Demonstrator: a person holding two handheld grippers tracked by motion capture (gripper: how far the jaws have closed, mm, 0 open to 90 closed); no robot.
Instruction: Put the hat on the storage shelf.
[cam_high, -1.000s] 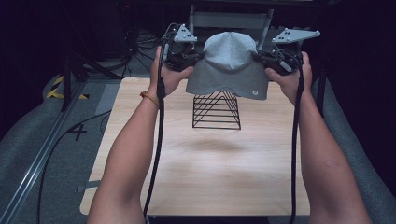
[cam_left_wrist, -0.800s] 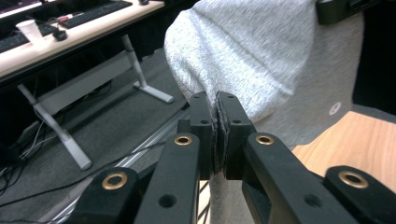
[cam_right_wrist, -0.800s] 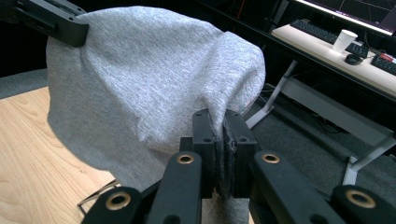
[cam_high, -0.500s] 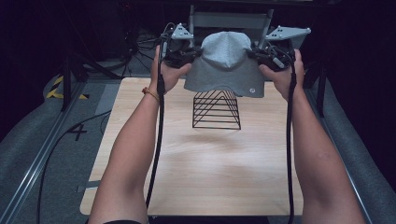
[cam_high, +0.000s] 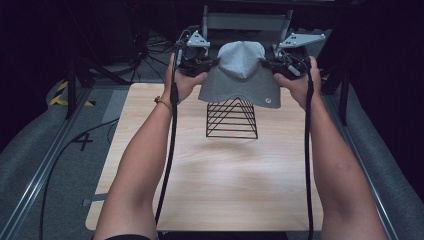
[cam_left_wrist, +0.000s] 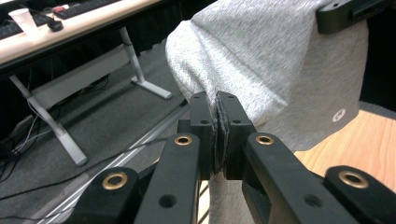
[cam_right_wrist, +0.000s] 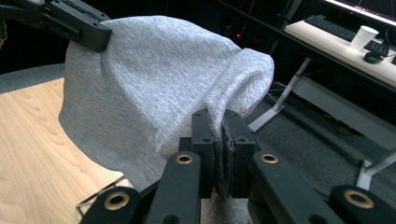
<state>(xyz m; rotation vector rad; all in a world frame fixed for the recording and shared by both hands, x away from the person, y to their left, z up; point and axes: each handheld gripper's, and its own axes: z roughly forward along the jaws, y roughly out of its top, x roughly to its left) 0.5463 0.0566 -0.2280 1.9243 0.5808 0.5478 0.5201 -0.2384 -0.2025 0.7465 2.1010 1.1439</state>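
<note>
Both grippers, left (cam_high: 212, 62) & right (cam_high: 265, 63), are clamped on opposite edges of grey cloth (cam_high: 241, 75), held stretched in air above wire rack (cam_high: 231, 118) w/ hem just reaching its peak; draping over rack prob. still left.

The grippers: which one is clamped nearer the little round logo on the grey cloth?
The right gripper. The white logo sits at the cloth's lower corner just below it in the high view; the left gripper pinches the opposite edge.
</note>
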